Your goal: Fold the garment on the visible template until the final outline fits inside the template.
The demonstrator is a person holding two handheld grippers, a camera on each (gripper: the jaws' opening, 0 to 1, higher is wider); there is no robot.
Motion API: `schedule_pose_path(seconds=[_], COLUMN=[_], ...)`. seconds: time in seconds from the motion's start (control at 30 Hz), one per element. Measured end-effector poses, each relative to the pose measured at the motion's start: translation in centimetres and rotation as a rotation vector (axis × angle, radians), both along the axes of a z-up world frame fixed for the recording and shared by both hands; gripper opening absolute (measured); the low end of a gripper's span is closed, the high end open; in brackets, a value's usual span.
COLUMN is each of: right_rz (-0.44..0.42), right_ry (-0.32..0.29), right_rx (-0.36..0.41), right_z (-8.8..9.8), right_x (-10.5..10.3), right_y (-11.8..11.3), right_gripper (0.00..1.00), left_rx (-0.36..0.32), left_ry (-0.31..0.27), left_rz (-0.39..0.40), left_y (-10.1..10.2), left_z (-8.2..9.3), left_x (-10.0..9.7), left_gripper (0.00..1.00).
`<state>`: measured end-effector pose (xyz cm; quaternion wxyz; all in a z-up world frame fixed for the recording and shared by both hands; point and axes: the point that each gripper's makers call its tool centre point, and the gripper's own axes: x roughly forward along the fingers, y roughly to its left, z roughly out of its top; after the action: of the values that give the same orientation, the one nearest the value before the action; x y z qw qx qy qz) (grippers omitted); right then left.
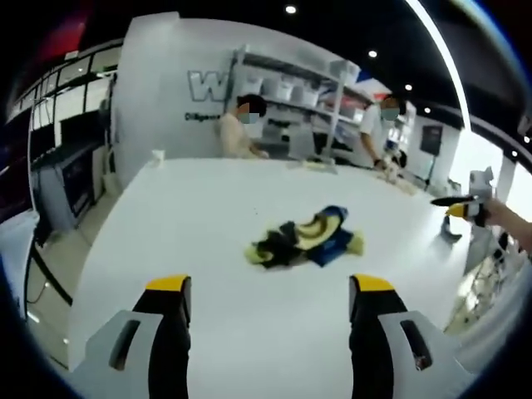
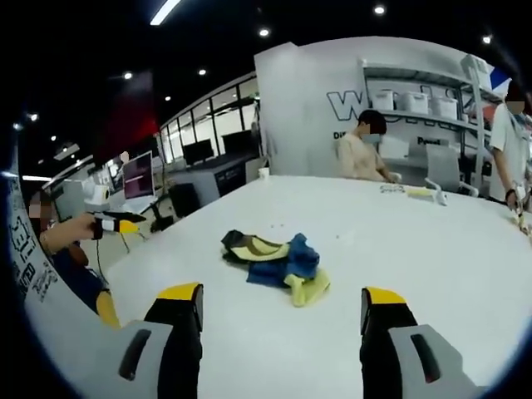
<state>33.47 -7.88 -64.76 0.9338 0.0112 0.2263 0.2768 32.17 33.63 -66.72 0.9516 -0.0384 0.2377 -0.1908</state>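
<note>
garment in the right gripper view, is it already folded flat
No, the garment lies crumpled in a loose heap of blue, yellow and dark cloth on the white table, ahead of the open right claw.

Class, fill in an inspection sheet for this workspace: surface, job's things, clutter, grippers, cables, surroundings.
Surface: white table, bare; no template outline seen.
Job's things: garment, blue, yellow and black, crumpled in a heap, unfolded.
Clutter: small items at the far edge, too small to tell.
Grippers: left gripper and right gripper open, jaws apart, short of the garment.
Cables: nothing seen.
Surroundings: shelving, two people at the far side.
</note>
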Motion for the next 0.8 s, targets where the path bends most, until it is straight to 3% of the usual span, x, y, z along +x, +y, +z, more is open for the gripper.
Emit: schedule_pose_path(seconds=[0.23,0.47,0.67,0.8], right_rz=[-0.035,-0.025,-0.001,0.027], right_ry=[-0.002,-0.005,0.011,0.038], right_rx=[0.049,0.057,0.075,0.057], right_z=[0.4,0.4,-0.9,-2.5], right_x=[3.5,6.4,9.4,10.4], right_y=[-0.6,0.4,2.1,3.3], right_gripper=[0.63,0.57,0.50,0.46], left_rx=[0.006,0.016,0.021,0.038], left_ry=[-0.014,-0.006,-0.006,-0.005], left_rz=[0.008,-0.026,-0.057,-0.109], left_y=[-1.9,-3.9,-4.4,-6.1], left_z=[0.2,-0.2,-0.9,-1.6], left_x=[2.4,4.8,7.3,8.7], left_gripper=[0.66,0.63,0.59,0.58])
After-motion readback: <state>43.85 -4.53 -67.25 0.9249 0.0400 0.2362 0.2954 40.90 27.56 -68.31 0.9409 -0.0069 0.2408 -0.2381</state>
